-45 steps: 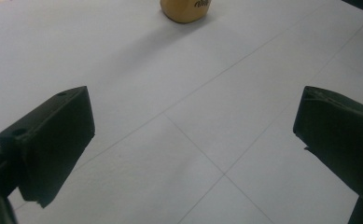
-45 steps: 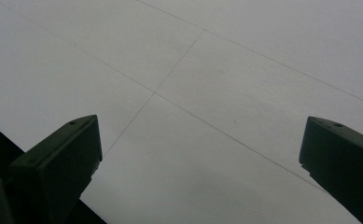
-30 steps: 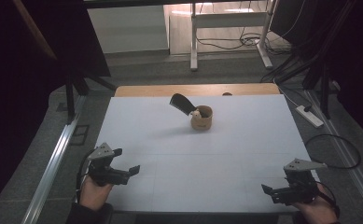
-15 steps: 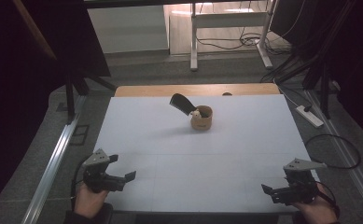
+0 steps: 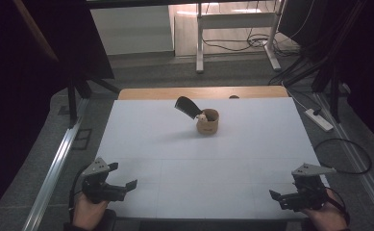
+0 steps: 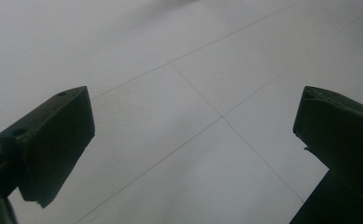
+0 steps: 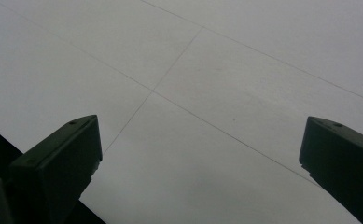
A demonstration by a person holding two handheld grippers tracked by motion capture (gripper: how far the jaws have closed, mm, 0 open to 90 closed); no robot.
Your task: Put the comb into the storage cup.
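A small brown cup [image 5: 207, 122] stands toward the back middle of the white table [image 5: 199, 163]. A black, flat-bladed utensil [image 5: 186, 106] leans out of it to the left, and a small white thing [image 5: 201, 117] sits at its rim. My left gripper [image 5: 123, 177] rests near the front left corner, open, with only bare table between its jaws in the left gripper view [image 6: 193, 140]. Held near the front right corner, my right gripper [image 5: 281, 191] is open over bare table [image 7: 200, 158]. Both are far from the cup.
A wooden strip [image 5: 175, 93] shows along the table's far edge. On the floor are a metal rail [image 5: 55, 168] at the left and a power strip [image 5: 319, 120] and looped cable [image 5: 348, 154] at the right. A desk frame [image 5: 232, 21] stands beyond.
My left gripper has drawn back toward the front edge, still open. The right gripper, cup and utensil have not moved.
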